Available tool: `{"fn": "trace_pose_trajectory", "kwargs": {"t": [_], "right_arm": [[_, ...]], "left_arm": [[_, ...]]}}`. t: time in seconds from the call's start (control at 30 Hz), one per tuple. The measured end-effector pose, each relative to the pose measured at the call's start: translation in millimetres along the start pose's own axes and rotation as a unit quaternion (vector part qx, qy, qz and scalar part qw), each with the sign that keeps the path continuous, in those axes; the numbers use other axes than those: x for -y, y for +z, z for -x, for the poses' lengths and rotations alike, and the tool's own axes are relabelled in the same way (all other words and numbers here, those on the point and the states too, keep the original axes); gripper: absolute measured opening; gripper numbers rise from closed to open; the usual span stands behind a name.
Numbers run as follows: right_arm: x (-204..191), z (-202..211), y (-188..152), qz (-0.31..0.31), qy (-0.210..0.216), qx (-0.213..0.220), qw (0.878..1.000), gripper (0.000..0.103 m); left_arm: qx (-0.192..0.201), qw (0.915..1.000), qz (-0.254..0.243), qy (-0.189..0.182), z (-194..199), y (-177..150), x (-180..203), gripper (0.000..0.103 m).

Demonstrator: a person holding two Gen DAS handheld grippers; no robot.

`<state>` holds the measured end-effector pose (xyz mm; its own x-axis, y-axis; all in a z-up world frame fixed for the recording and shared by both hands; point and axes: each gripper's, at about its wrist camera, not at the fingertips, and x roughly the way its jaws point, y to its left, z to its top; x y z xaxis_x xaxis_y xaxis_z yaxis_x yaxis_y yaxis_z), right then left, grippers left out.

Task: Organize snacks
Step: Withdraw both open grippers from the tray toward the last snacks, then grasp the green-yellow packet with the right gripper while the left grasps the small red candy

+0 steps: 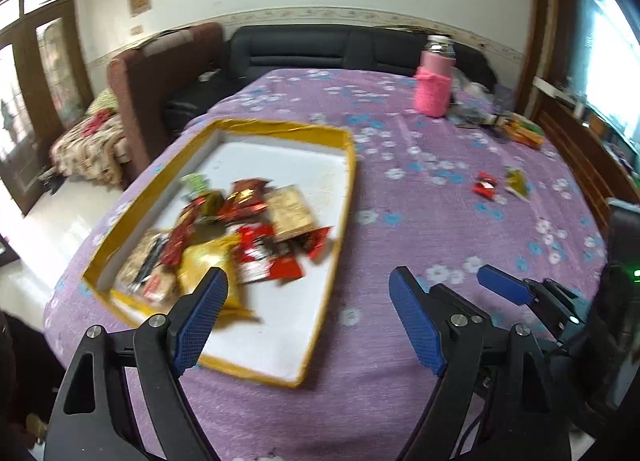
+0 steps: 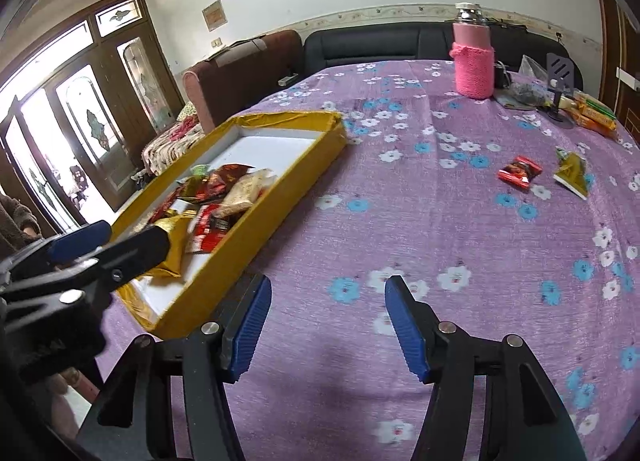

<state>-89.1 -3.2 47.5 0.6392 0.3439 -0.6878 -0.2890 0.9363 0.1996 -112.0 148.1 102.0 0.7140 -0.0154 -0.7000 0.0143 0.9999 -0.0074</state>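
Note:
A yellow-rimmed tray (image 1: 344, 189) with a white floor lies on the purple flowered cloth and holds a pile of several snack packets (image 1: 248, 237), red, gold and beige. My left gripper (image 1: 308, 281) hangs open over the tray's near right corner, nothing between its pads. Out on the cloth to the right lie a red packet (image 2: 520, 172) and a gold-green packet (image 2: 572, 173), also seen in the left wrist view as the red packet (image 1: 485, 184) and gold-green packet (image 1: 516, 180). My right gripper (image 2: 328, 289) is open over bare cloth beside the tray (image 2: 280, 189), well short of both packets.
A bottle in a pink knitted sleeve (image 2: 472, 61) stands at the table's far side, with bags, a phone stand (image 2: 560, 101) and orange wrappers (image 2: 596, 117) beside it. Sofas (image 2: 400, 45) line the wall behind. A person's sleeve (image 2: 16, 221) shows at far left.

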Motion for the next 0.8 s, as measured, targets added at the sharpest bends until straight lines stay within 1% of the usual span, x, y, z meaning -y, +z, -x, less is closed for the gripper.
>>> {"fn": "trace_pose_trajectory", "kwargs": {"t": [0.03, 0.1, 0.13, 0.17, 0.2, 0.23, 0.3, 0.37, 0.43, 0.5, 0.57, 0.73, 0.8], "right_arm": [[5, 1, 1, 0.002, -0.006, -0.001, 1.0, 0.062], [23, 6, 4, 0.006, -0.026, -0.001, 1.0, 0.064], [30, 8, 6, 0.003, -0.033, 0.0, 0.999, 0.065], [46, 12, 9, -0.006, -0.046, 0.002, 0.999, 0.065], [58, 14, 12, -0.014, -0.054, 0.002, 0.998, 0.066], [72, 15, 16, -0.025, -0.063, 0.001, 0.998, 0.066], [110, 17, 26, -0.06, -0.085, 0.002, 0.995, 0.066], [150, 17, 39, -0.096, -0.115, 0.007, 0.989, 0.066], [179, 13, 51, -0.122, -0.13, 0.009, 0.984, 0.066], [210, 3, 66, -0.148, -0.141, 0.003, 0.979, 0.066], [233, -9, 79, -0.173, -0.149, -0.003, 0.974, 0.066], [257, -41, 102, -0.198, -0.149, -0.014, 0.969, 0.066], [260, -58, 106, -0.197, -0.157, -0.031, 0.967, 0.065]], "left_arm": [[0.005, 1.0, -0.002, -0.007, 2, 3, 2, 0.083], [0.019, 0.999, -0.001, -0.04, 8, 11, 6, 0.083], [0.021, 0.9956, 0.007, -0.091, 9, 14, 7, 0.084], [0.016, 0.9914, 0.015, -0.129, 7, 15, 9, 0.085], [0.005, 0.9865, 0.024, -0.162, 4, 15, 10, 0.085], [-0.016, 0.9805, 0.028, -0.194, -4, 12, 15, 0.085], [-0.052, 0.973, 0.018, -0.224, -17, 6, 26, 0.085], [-0.079, 0.9682, 0.018, -0.237, -29, 0, 34, 0.085], [-0.094, 0.9645, 0.026, -0.245, -38, -5, 35, 0.085], [-0.1, 0.964, 0.03, -0.244, -42, -7, 35, 0.085], [-0.101, 0.9662, 0.03, -0.236, -45, -7, 34, 0.085], [-0.102, 0.9711, 0.027, -0.214, -48, -8, 28, 0.085], [-0.105, 0.9713, 0.028, -0.212, -49, -10, 26, 0.085]]}}
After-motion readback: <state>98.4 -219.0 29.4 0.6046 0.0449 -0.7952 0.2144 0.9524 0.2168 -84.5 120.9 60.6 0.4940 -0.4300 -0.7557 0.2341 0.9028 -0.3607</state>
